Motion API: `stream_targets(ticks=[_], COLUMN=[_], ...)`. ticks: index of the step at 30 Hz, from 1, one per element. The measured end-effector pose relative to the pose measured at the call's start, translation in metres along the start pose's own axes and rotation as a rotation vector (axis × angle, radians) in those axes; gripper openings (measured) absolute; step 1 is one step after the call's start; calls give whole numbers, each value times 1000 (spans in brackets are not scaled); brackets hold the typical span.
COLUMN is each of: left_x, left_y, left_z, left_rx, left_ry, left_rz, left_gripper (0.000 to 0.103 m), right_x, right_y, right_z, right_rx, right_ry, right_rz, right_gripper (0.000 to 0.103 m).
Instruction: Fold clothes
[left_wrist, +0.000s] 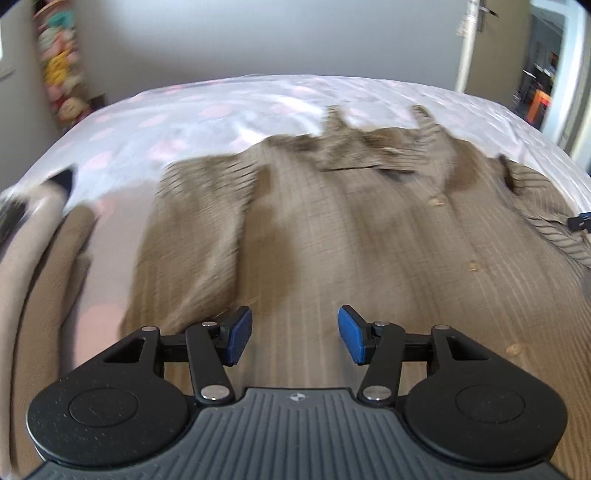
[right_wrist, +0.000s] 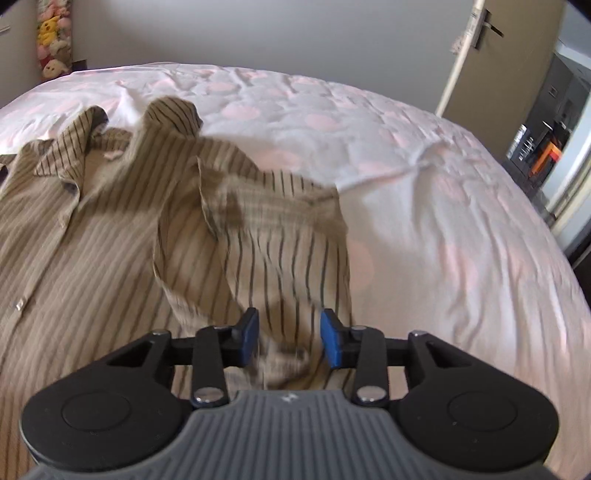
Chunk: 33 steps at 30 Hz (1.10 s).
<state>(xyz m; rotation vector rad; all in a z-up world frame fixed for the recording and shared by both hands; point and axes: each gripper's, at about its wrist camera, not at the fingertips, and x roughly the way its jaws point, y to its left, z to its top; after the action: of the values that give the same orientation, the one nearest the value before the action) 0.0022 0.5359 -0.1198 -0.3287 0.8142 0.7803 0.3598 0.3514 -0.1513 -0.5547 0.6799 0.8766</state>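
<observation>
I see both the left gripper (left_wrist: 294, 334) and right gripper (right_wrist: 289, 338) open, empty, above the striped shirt (right_wrist: 110, 229) on the bed (right_wrist: 424, 206).

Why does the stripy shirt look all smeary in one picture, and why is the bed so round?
In the left wrist view the shirt is smeared by motion blur, stripes barely showing, while the left gripper stays sharp. In the right wrist view the stripes read clearly except on the sleeve near the right gripper. Both fisheye lenses bend the bed into a dome.
</observation>
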Motion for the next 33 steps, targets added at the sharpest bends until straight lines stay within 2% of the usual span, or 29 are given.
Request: stream_targets(ticks=[3,7,12,14,16,17,18,19,22,27,28,33], left_x=[10,31,63,76,89,96,104,114,141,185,194,229], left_y=[-32,-82,-149,-172,-194,-206,-217,-229,-262,-308,-316,-342], left_z=[27,65,111,130,149,159,168,176,195,207,208,205], left_rx=[43,113,235,267,294,305,317,328,364,440,451,481], left_ry=[-15,-34,-67,-76,-67,-56,-44,-28,13,73,84,126], left_rz=[-34,-101,-179,-225,-272,-292,-311,-324,-361,-395,-396,-401], left_gripper=[50,50,50,50,50,50,50,49,45,36,33,33], right_x=[4,-10,-25,-22,-20,-21,-25,-29,-40,-27,-24,-13], right_y=[-8,-7,-8,-5,-5,-5,-7,-10,-23,-40,-41,-47], right_z=[-13,-24,-46,-57,-64,-66,-66,-65,-64,-72,-73,-79], right_rx=[87,102,173,200,219,224,214,205,221,228,224,217], right_ry=[-11,-70,-55,-53,-55,-60,-81,-103,-151,-163,-162,-161], right_rz=[73,141,211,216,239,242,217,192,95,-55,-59,-62], right_gripper=[2,2,2,3,13,20,39,45,46,46,46,46])
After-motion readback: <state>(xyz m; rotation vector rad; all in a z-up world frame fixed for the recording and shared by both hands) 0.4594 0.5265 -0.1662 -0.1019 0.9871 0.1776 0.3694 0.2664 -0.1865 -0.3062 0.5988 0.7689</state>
